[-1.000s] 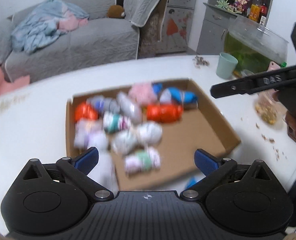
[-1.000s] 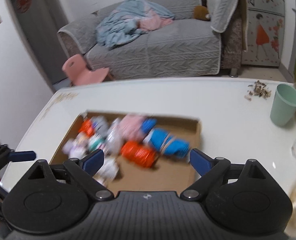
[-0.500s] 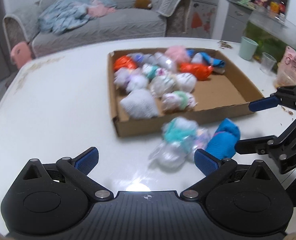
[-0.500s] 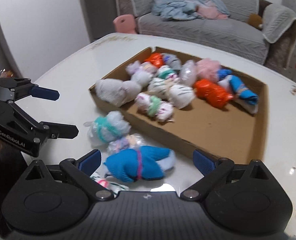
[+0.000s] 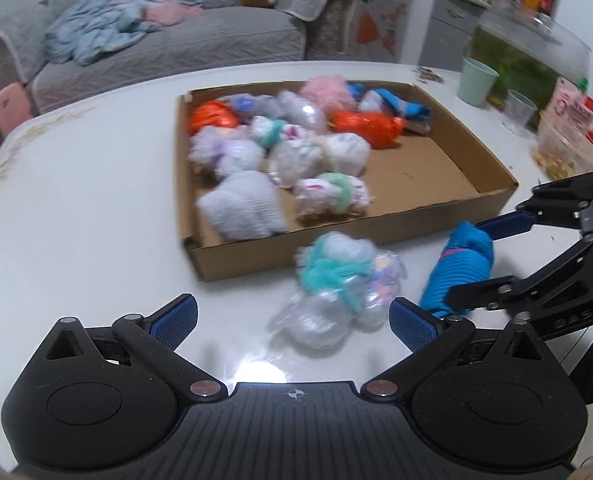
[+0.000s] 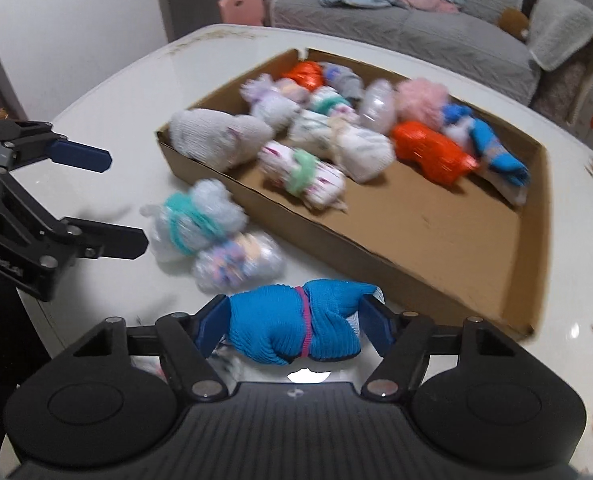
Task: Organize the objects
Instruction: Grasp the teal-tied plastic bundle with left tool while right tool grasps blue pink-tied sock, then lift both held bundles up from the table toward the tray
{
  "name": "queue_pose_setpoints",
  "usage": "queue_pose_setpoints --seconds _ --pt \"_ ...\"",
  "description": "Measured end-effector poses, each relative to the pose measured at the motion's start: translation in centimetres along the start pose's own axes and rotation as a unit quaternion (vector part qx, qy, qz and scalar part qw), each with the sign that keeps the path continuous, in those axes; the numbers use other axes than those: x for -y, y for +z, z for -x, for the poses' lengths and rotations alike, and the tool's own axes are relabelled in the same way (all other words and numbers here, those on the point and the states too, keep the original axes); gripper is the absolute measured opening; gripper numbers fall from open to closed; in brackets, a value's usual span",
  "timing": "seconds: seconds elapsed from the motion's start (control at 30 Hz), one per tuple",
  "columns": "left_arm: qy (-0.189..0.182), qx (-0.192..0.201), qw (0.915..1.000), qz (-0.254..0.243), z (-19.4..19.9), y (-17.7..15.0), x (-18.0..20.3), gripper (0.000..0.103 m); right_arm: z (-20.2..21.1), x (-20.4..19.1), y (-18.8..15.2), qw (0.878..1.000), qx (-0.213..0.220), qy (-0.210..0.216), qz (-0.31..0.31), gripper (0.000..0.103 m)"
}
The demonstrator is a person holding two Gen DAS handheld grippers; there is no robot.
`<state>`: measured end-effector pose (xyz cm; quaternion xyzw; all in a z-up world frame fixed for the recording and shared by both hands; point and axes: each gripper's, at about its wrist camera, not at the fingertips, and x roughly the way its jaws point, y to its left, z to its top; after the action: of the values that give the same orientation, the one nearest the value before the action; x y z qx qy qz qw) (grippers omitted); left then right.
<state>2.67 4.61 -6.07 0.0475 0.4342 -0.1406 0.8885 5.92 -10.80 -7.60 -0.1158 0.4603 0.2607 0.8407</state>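
Right tongs [image 6: 296,320]: closed onto the bright blue knitted sock roll with a pink band [image 6: 296,330], both blue pads against its ends; jaws just been closing, roll between them.
Left tongs [image 5: 292,318]: spread wide, nothing between the pads; hovering over the bench just short of the loose bundles.
Blue roll, place: on the white glossy bench [image 5: 76,208], outside the box, just beside its near wall.
Loose bundles: white fluffy bundle with a teal band [image 6: 196,220] and clear-wrapped pastel bundle [image 6: 238,260], touching each other, on the bench beside the blue roll.
Shallow brown cardboard box [image 6: 400,280]: about a dozen rolled bundles crowded at its far and left side, bare floor at the near right.
Risk, grip: likely soft, squashy roll held end to end; could buckle or slide out on lifting.
Risk, path: low carry could catch the box wall and shove the box.
Risk, left side: wrapped bundles look slippery; could squirt from a pinch.
Change from a second ago: both tongs lower and nearer the bench; right tongs then wide and empty above the box.
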Motion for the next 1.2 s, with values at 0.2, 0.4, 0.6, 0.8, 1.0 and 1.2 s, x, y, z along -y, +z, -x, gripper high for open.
queue_pose_setpoints --seconds 0.2,0.4,0.6,0.8,1.0,1.2 --pt "-0.018 -0.008 0.9997 0.011 -2.3 0.4 0.3 0.1 0.8 2.3 -1.0 0.999 -0.004 -0.009 -0.032 0.067" --pt "-0.033 -0.008 0.9967 0.074 -3.1 0.2 -1.5 0.08 0.5 2.4 -0.7 1.0 -0.004 -0.011 -0.028 0.069" --pt "-0.053 -0.009 0.996 0.071 -2.7 0.1 -1.2 0.055 0.5 2.6 -0.8 1.0 -0.005 -0.008 -0.029 0.069" --pt "-0.031 -0.015 0.998 0.054 -1.7 -0.2 -0.8 0.049 0.5 2.5 -0.9 1.0 -0.008 -0.011 -0.027 0.071" --pt "-0.021 -0.024 0.9981 0.054 -2.0 -0.4 -1.1 0.052 0.4 2.5 -1.0 1.0 -0.008 -0.011 -0.024 0.073" --pt "-0.017 -0.03 0.9983 0.046 -3.1 -0.4 -1.1 0.054 0.3 2.5 -0.9 1.0 -0.009 -0.011 -0.021 0.074"
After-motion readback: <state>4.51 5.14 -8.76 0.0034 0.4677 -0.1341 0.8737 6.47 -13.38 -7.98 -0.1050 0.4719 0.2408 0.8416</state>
